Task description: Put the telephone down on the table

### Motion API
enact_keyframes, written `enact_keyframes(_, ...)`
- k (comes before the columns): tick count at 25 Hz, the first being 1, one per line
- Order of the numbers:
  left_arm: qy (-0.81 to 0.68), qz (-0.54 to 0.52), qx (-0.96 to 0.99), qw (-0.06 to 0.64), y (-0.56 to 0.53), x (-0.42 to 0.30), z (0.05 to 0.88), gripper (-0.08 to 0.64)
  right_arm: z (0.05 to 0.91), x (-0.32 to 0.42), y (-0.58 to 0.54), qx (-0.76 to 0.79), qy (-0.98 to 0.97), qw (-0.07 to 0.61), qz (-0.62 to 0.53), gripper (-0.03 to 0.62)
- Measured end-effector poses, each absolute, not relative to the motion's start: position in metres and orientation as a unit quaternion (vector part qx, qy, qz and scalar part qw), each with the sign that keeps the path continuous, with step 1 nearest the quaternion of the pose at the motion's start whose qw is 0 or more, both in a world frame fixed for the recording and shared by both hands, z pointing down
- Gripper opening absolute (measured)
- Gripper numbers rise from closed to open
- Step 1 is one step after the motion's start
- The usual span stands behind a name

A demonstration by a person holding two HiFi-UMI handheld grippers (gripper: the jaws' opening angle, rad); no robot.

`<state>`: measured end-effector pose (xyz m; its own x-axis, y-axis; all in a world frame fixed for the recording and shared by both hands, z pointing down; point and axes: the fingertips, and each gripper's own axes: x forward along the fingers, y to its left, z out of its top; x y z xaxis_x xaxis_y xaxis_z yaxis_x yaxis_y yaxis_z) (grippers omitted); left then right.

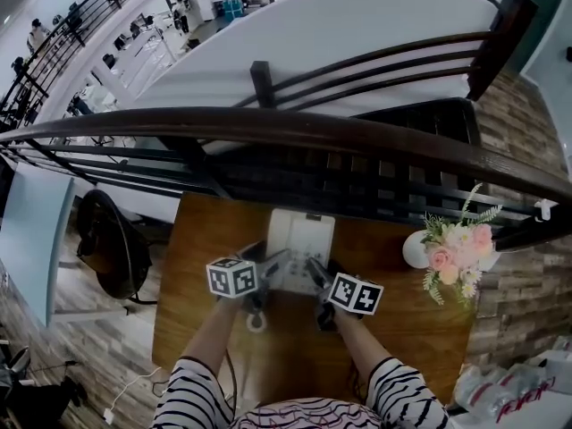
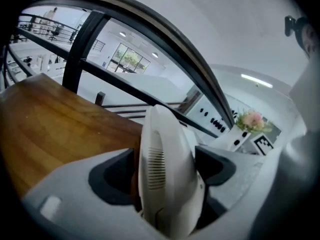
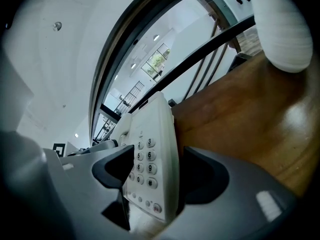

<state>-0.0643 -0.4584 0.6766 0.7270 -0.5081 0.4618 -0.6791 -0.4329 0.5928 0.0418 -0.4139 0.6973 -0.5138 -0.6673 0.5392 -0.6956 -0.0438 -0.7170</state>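
Between the fingers (image 2: 112, 176) of the left gripper (image 2: 165, 171) sits the handset end of the telephone (image 2: 167, 184); a sliver of tabletop (image 2: 60, 129) shows beside one pad, so released. Right gripper (image 3: 157, 176) fingers also spread, keypad edge between them with a gap on one side. Telephone rests on the tabletop.

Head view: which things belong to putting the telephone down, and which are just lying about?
Job: telephone, table, left gripper, right gripper.
Lying about: flower vase, railing, chair.
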Motion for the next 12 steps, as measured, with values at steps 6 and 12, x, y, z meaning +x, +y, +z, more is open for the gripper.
enact_keyframes(6, -0.361, 0.111, 0.842, 0.384, -0.450, -0.080, 0.663, 0.379, 0.684, 0.034, -0.404, 0.493, -0.697, 0.013, 0.521, 0.305)
enact_keyframes(12, -0.379, 0.098, 0.845, 0.366, -0.431, -0.093, 0.646, 0.378, 0.673, 0.027, -0.385, 0.502, -0.703, 0.010, 0.504, 0.259)
